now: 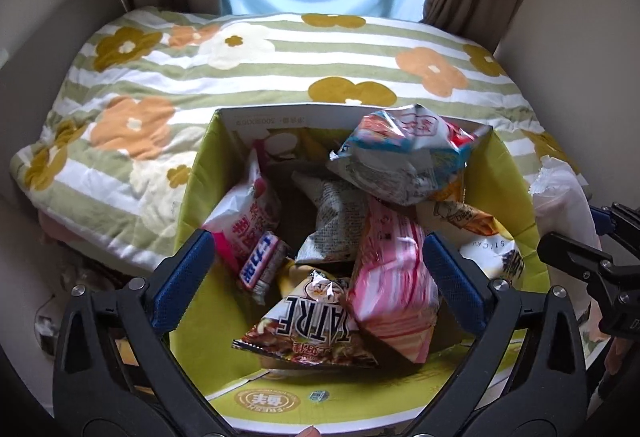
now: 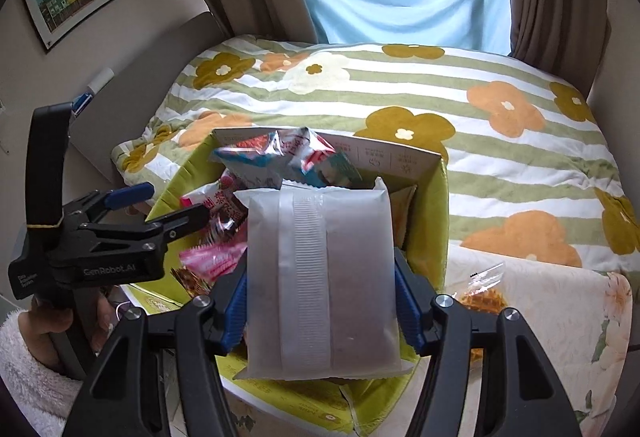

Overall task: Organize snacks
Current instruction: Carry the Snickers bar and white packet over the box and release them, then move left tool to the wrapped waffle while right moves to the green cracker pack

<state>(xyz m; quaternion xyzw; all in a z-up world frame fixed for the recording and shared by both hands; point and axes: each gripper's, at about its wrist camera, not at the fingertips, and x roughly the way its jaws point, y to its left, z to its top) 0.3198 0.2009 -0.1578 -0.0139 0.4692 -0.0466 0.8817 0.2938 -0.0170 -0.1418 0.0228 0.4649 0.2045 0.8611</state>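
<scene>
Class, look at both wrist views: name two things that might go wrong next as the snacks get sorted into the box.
1. The blue-and-white packet perches on the box rim; it may slide out.
2. The right tongs grip only the white packet's edges; the smooth wrapper may slip before release.

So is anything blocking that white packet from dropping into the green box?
Nothing visible does. The right gripper holds the white packet right over the open green box. Snack bags already fill it, so it would land on top of them.
</scene>
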